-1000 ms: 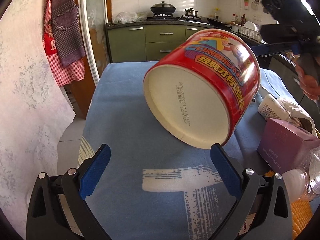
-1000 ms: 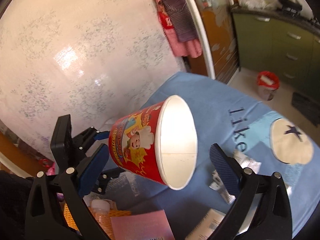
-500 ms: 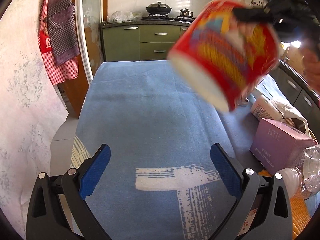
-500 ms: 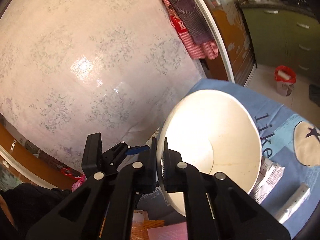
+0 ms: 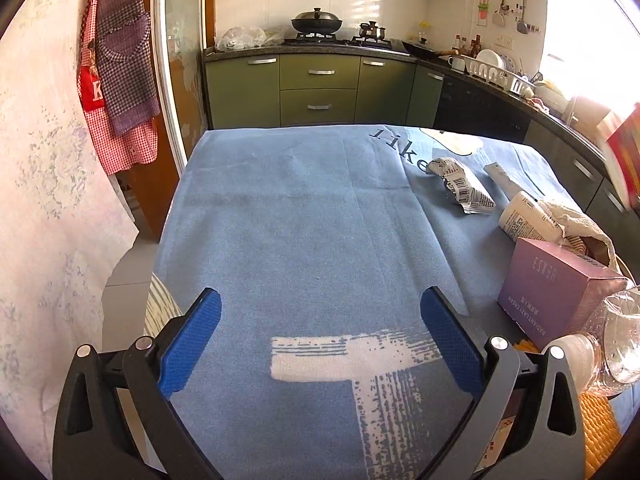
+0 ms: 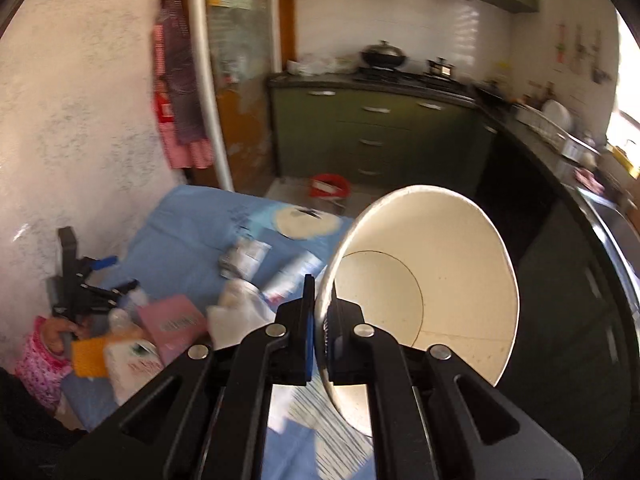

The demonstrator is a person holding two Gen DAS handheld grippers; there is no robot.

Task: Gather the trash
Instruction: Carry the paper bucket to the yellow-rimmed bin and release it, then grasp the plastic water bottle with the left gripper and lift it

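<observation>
Trash lies in a cluster at the right side of the blue cloth [image 5: 304, 216] in the left wrist view: a crumpled wrapper [image 5: 460, 190], a flat sachet [image 5: 500, 174], a white bottle [image 5: 528, 220], a pink box [image 5: 556, 284] and a clear plastic bottle [image 5: 592, 344] nearest the camera. The left gripper [image 5: 320, 338] hangs over bare cloth with its jaws spread wide and nothing between them. At the far right edge a red sliver of the cup [image 5: 624, 152] shows, off the table.

In the right wrist view the right gripper [image 6: 320, 328] is pinched tight on the rim of the cup [image 6: 432, 280], one pad outside the wall and one inside, with the cup's open mouth facing the camera. The cup is held in the air past the table's edge, over dark floor and cabinets. A red bin [image 6: 330, 186] stands on the floor well beyond it.

The hold looks thin to me: only a small bite of paper rim carries the whole cup, so a quick swing could bend the wall and let it slide out short of the bin. This view is smeared, which suggests fast motion and raises that risk. Any dregs could spill with the mouth tipped this way. The left gripper, if it goes for the pile, could knock the clear bottle off the table's edge.
</observation>
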